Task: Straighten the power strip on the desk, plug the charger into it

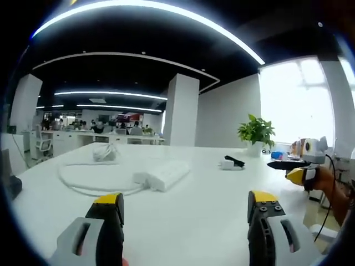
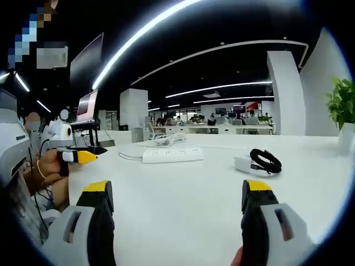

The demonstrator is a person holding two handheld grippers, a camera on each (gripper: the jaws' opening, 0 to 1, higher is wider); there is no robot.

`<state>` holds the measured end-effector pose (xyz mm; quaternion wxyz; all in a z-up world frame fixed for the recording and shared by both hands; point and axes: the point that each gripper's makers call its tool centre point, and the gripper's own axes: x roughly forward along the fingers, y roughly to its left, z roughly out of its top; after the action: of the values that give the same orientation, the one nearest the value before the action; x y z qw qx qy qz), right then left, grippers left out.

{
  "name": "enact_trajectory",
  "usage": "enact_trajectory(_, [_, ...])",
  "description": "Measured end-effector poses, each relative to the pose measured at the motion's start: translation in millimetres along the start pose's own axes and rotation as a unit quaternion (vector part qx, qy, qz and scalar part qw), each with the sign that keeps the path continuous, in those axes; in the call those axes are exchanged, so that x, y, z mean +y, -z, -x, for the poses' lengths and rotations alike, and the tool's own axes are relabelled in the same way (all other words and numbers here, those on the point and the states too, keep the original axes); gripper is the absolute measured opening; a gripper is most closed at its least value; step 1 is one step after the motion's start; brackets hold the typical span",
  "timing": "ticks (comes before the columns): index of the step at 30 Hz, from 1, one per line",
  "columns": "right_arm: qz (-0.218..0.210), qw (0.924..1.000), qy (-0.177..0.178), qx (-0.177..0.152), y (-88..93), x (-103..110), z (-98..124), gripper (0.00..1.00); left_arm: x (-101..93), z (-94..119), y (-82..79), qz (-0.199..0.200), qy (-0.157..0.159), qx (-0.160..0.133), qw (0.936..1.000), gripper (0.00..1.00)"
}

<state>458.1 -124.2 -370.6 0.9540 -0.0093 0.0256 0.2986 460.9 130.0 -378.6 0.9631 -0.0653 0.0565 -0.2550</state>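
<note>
- Power strip (image 1: 162, 175) is lying on the white tabletop (image 1: 211, 210), well away from the near edge, and it is sitting at an angle to that edge in the left gripper view, so I judge that straightening is not yet done.
- Its white cable (image 1: 83, 185) is making a loose loop on the tabletop beside it, toward the far left side.
- The charger (image 2: 248, 163), a small white block with a black cord (image 2: 266, 159) coiled on it, is resting apart from the power strip, toward the right side of the tabletop; it is not plugged in.
- The left tool (image 1: 186, 208) is hovering over the near part of the tabletop with its jaws wide apart and nothing between them.
- The right tool (image 2: 178, 197) is also hovering with wide jaws and is holding nothing.
- Both steps are still waiting: turning the strip straight, then picking up the charger and pushing it into a socket.
- A potted plant (image 1: 257, 133) is standing near the far right edge.
</note>
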Motion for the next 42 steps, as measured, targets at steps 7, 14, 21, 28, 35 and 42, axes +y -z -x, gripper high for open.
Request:
enact_trajectory(7, [-0.008, 0.9999, -0.012, -0.003, -0.7, -5.0, -17.6, 0.96, 0.5, -12.6, -9.1, -0.013, 0.005, -0.009, 0.9999, 0.94])
enact_trajectory(14, [-0.016, 0.9996, -0.013, -0.021, -7.2, -10.6, -34.6, 0.97, 10.5, -23.7, -13.8, -0.015, -0.002, -0.013, 0.9998, 0.94])
enact_trajectory(21, [-0.027, 0.999, -0.024, -0.026, -14.6, -16.2, -48.7, 0.97, 18.8, -30.1, -14.8, -0.014, -0.007, -0.011, 0.9998, 0.94])
enact_trajectory(28, [-0.014, 0.9987, -0.027, -0.042, -22.1, -18.9, -63.3, 0.97, 23.3, -40.5, -13.9, -0.013, -0.007, -0.013, 0.9998, 0.94])
enact_trajectory(35, [-0.003, 0.9984, -0.037, -0.043, -25.2, -17.7, -76.3, 0.97, 24.4, -53.7, -12.2, -0.026, -0.003, -0.003, 0.9996, 0.94])
enact_trajectory(42, [-0.006, 0.9981, -0.047, -0.04, -30.7, -12.4, -84.0, 0.96, 31.1, -60.0, -14.4, -0.027, -0.007, -0.002, 0.9996, 0.94])
